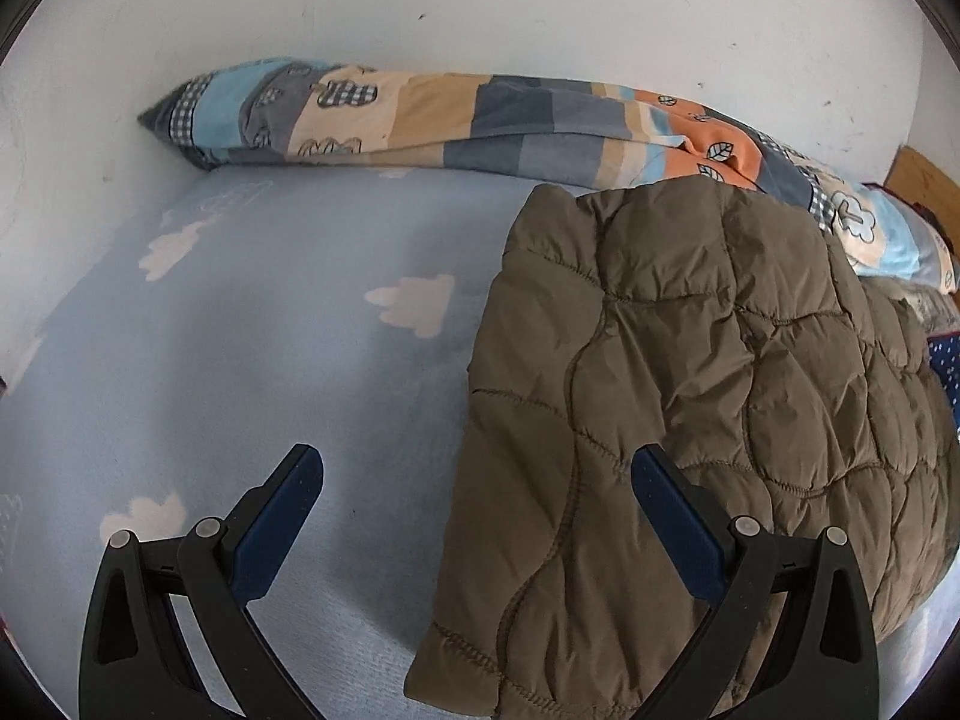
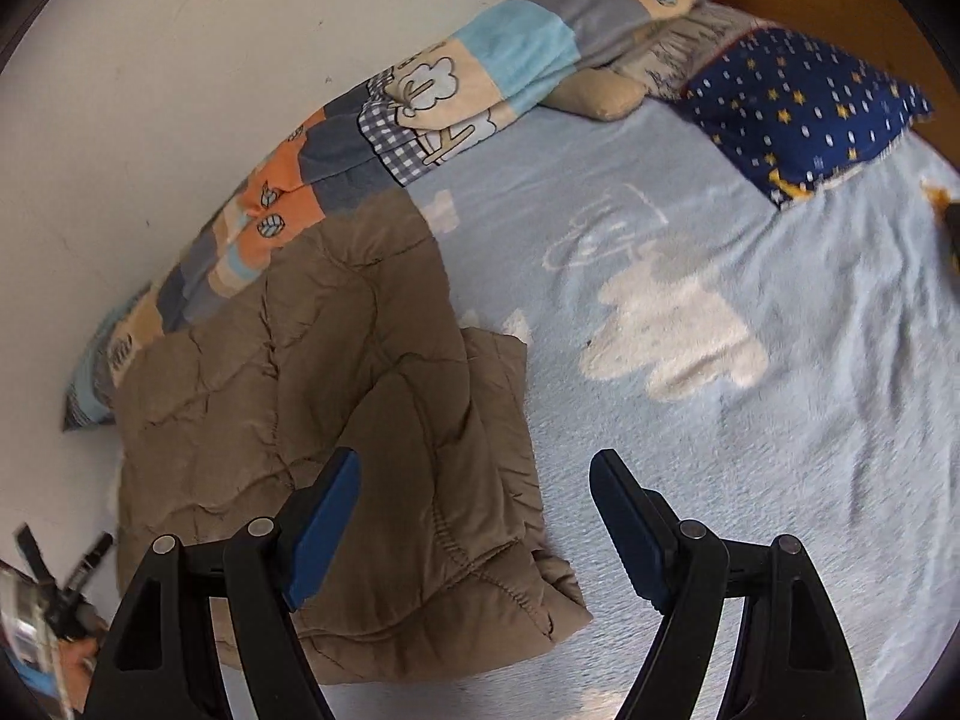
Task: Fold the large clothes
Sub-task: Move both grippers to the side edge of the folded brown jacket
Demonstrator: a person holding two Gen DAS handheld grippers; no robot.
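A brown quilted jacket [image 1: 690,396] lies folded into a thick rectangle on the light-blue cloud-print bed sheet [image 1: 240,360]. My left gripper [image 1: 477,468] is open and empty, hovering over the jacket's left edge, right finger above the fabric. In the right wrist view the jacket [image 2: 336,408] lies at the left, its near corner bunched. My right gripper [image 2: 477,474] is open and empty above the jacket's right edge, left finger over the fabric, right finger over the sheet [image 2: 690,420].
A rolled patchwork blanket [image 1: 480,120] runs along the white wall behind the jacket and also shows in the right wrist view [image 2: 420,96]. A dark-blue star-print pillow [image 2: 804,102] and a beige cushion [image 2: 606,90] lie at the bed's head. The other gripper [image 2: 66,588] shows at lower left.
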